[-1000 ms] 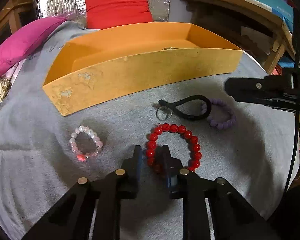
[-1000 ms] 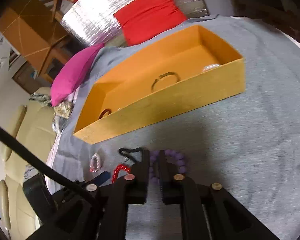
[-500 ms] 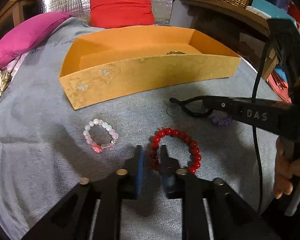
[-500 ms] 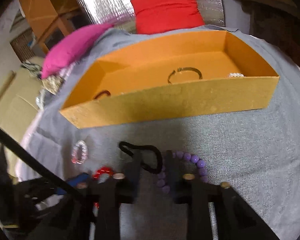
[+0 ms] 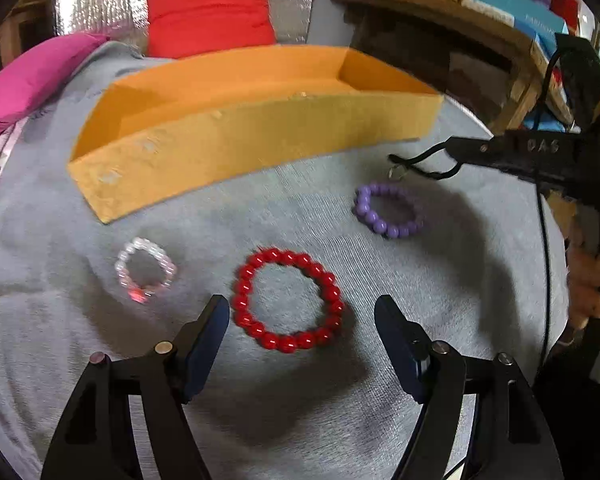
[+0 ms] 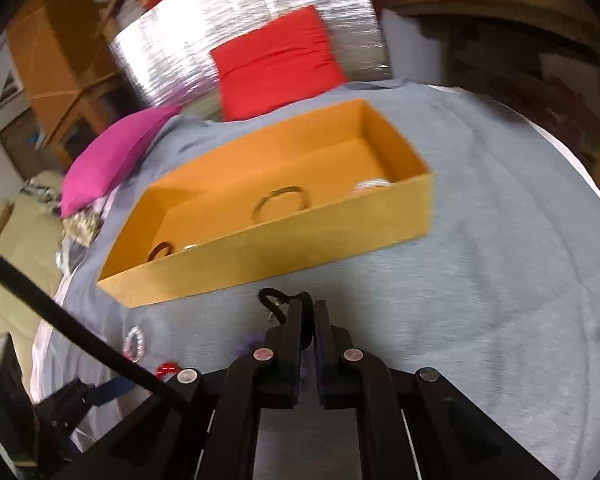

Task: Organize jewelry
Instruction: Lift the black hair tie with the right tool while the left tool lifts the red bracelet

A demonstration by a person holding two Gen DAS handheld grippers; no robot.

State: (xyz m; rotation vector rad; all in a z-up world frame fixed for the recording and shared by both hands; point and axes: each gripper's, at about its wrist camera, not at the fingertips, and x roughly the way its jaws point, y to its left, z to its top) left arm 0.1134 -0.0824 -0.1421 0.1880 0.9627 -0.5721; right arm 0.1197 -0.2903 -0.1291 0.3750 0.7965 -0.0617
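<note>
the right gripper [image 6: 308,312] is clenching a black cord loop [image 5: 424,162] with a small metal ring, lifting it near the right end of the orange cardboard box [image 5: 260,140]. the thin cord could be slipping out of the pads, or its dangling ring could be catching the box wall on the way over. a person's hand [image 5: 588,280] is gripping the handle, the tool angling downward toward the grey cloth [image 5: 440,312]. the left gripper [image 5: 302,322] is opening, its jaws spreading either side of the red bead bracelet [image 5: 288,300] without pressing it; it is hovering, tilted steeply down. the purple bead bracelet [image 5: 388,210] and pink bead bracelet [image 5: 146,268] are lying on the cloth before the box.
</note>
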